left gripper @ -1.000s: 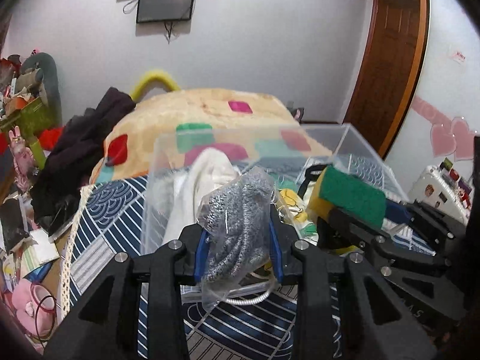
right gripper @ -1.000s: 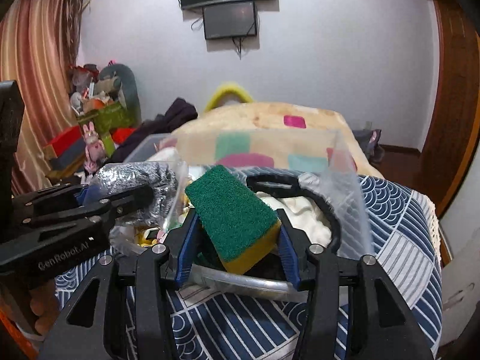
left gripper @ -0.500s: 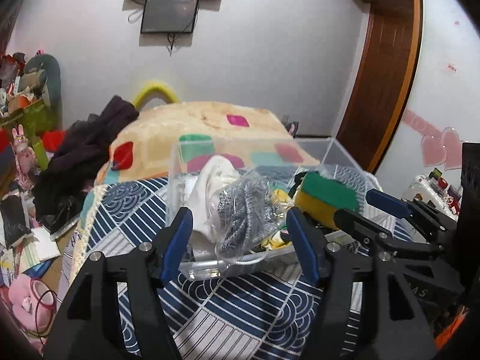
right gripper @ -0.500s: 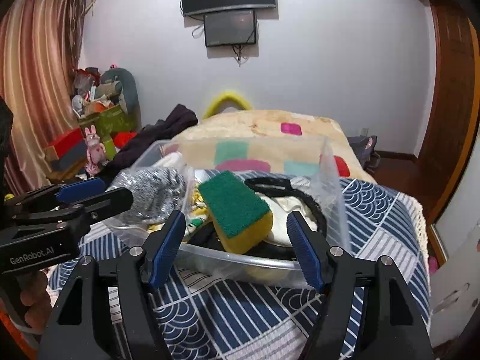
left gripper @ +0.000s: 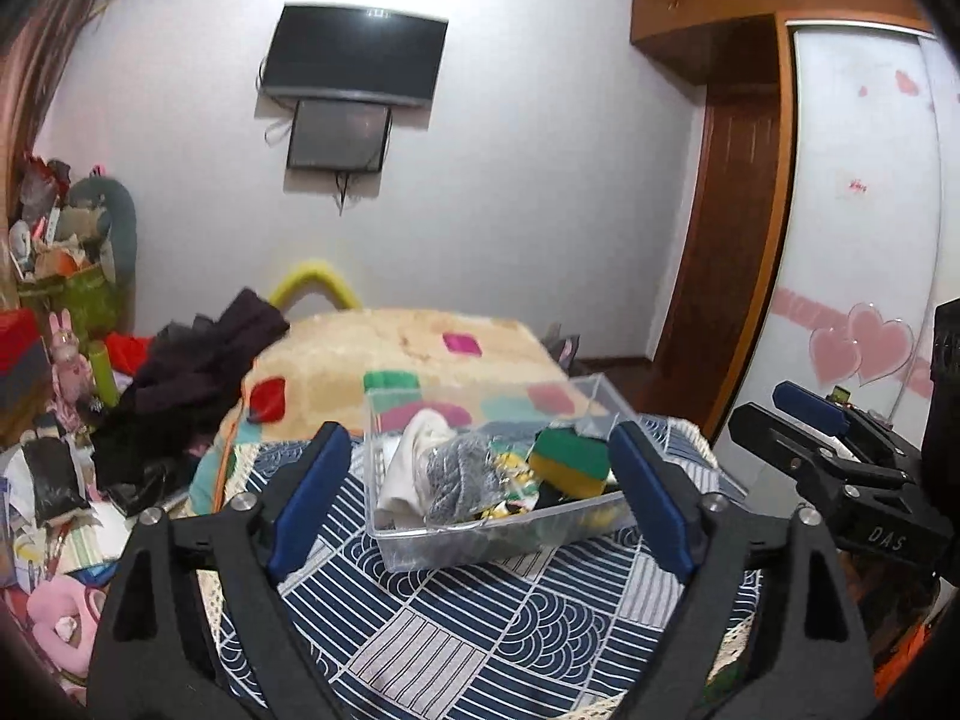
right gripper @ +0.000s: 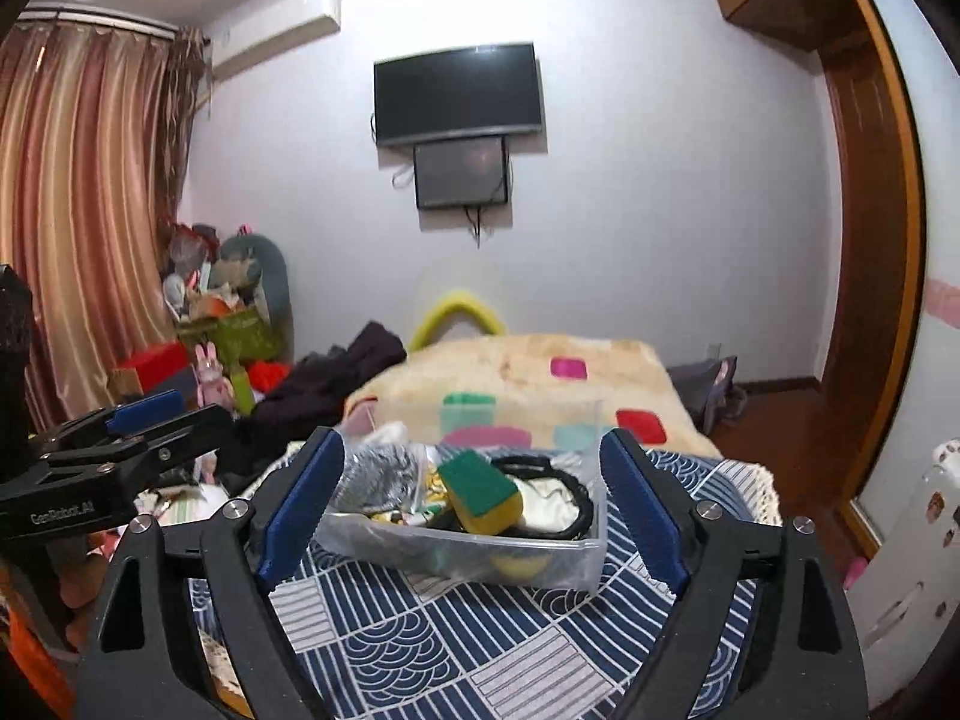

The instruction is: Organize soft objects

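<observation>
A clear plastic bin (left gripper: 420, 552) (right gripper: 540, 558) stands on a blue patterned cloth. In it lie a bagged grey scrubber (left gripper: 456, 474) (right gripper: 378, 474), a green and yellow sponge (left gripper: 570, 462) (right gripper: 483, 489), a white cloth (left gripper: 408, 462) and a black band (right gripper: 570, 486). My left gripper (left gripper: 480, 498) is open and empty, held back from the bin. My right gripper (right gripper: 468, 504) is open and empty, also back from the bin. Each gripper shows at the edge of the other's view.
The blue patterned cloth (left gripper: 480, 630) covers the table. Behind it is a bed with a beige blanket (left gripper: 390, 354), dark clothes (left gripper: 198, 372) on its left, and cluttered toys (left gripper: 66, 300) by the left wall. A wooden door (left gripper: 720, 240) is at the right.
Both grippers opened and let go of the scrubber bag and the sponge, which now lie in the bin. Both grippers pulled back and up from the bin.
</observation>
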A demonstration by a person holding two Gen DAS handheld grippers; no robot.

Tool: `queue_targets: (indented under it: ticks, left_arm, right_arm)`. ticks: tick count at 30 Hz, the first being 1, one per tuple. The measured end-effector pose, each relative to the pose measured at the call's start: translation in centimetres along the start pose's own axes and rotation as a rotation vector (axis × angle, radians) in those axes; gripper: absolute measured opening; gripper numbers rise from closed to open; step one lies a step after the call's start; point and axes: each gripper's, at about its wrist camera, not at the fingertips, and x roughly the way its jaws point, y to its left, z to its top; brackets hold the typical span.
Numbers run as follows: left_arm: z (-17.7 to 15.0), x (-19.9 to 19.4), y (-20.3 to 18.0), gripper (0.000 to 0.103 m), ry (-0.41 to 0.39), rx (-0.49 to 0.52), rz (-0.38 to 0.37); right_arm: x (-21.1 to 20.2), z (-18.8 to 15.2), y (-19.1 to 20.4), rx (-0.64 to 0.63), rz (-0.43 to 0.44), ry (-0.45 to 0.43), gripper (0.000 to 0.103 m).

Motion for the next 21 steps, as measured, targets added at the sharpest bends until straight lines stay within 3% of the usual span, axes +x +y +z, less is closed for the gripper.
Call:
queue_targets:
  ticks: [5, 11, 21]
  left_arm:
    - [0.0, -2.3, -1.0, 0.098, -0.052, 0.035, 0.012]
    - [-0.4, -3.3, -1.5, 0.099, -0.06, 0.043, 0.016]
    - [-0.8, -4.0, -1.6, 0.1, -0.075, 0.052, 0.026]
  right_arm:
    - [-1.4, 0.2, 0.5, -0.007, -0.008, -0.046, 0.092]
    - [-2.5, 0.0, 0.8, -0.002, -0.011, -0.077, 0.098]
    - [-3.3, -0.2, 1.6, -0.011, -0.015, -0.102, 0.1]
